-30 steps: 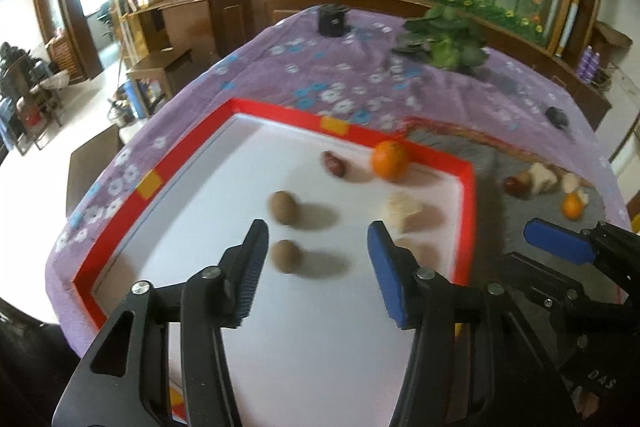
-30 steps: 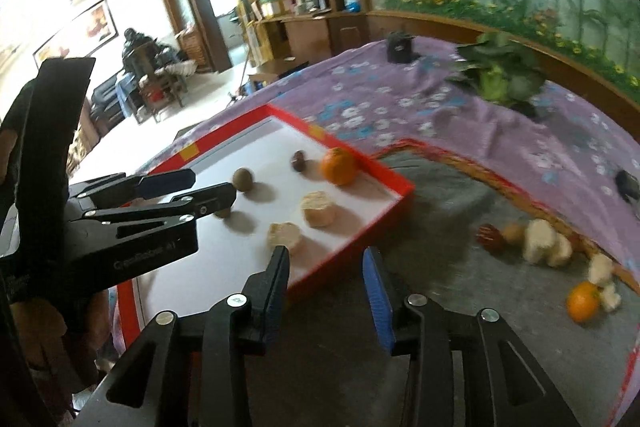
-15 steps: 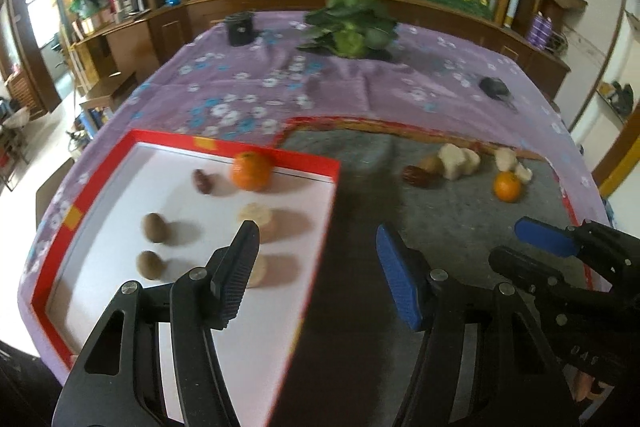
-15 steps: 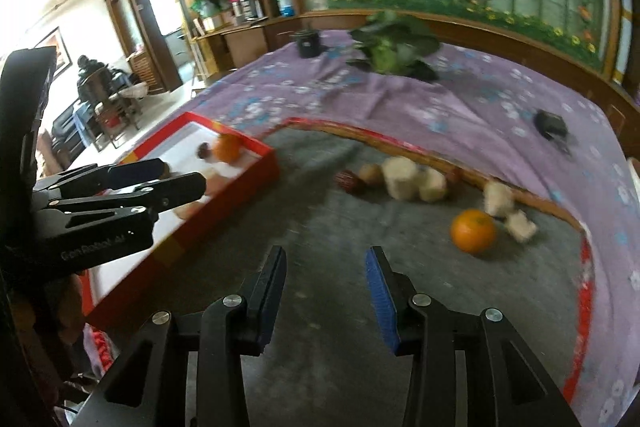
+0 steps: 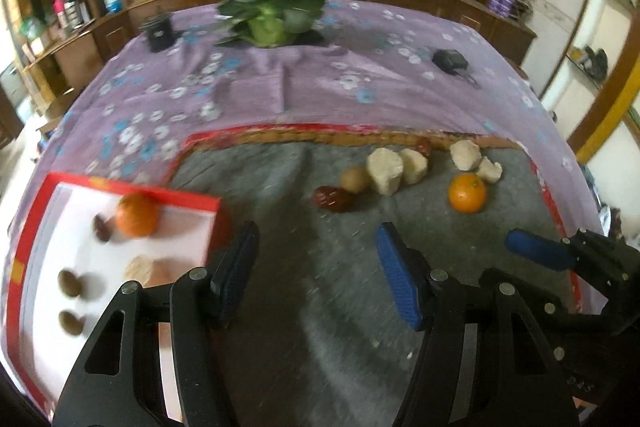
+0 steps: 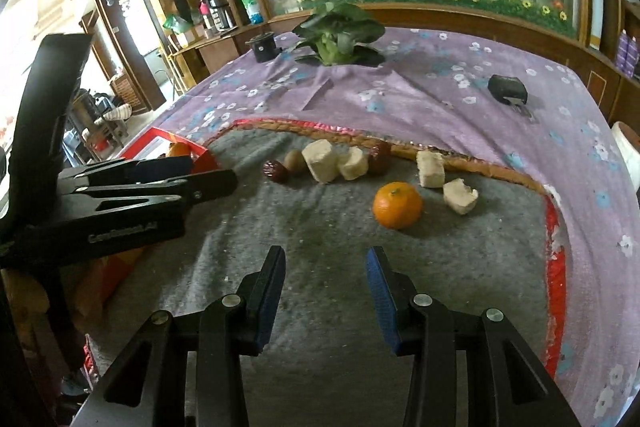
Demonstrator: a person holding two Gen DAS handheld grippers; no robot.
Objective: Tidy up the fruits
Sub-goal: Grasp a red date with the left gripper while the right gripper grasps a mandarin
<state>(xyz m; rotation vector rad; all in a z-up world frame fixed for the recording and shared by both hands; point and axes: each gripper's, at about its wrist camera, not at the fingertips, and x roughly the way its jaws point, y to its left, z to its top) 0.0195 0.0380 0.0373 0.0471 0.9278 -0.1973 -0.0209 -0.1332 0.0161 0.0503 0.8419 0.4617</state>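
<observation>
On the grey mat lie an orange, a red date, a brown kiwi, a second date and several pale chunks. The red-rimmed white tray at left holds an orange, a date, two kiwis and a pale chunk. My left gripper is open and empty above the mat, right of the tray. My right gripper is open and empty, short of the mat's orange.
A purple flowered cloth covers the table. A leafy plant, a black jar and a black object with keys stand at the back. Cabinets line the far wall.
Both grippers have swung right, from over the tray to over the grey mat. The loose fruit on the mat is now ahead of them. Both stayed open.
</observation>
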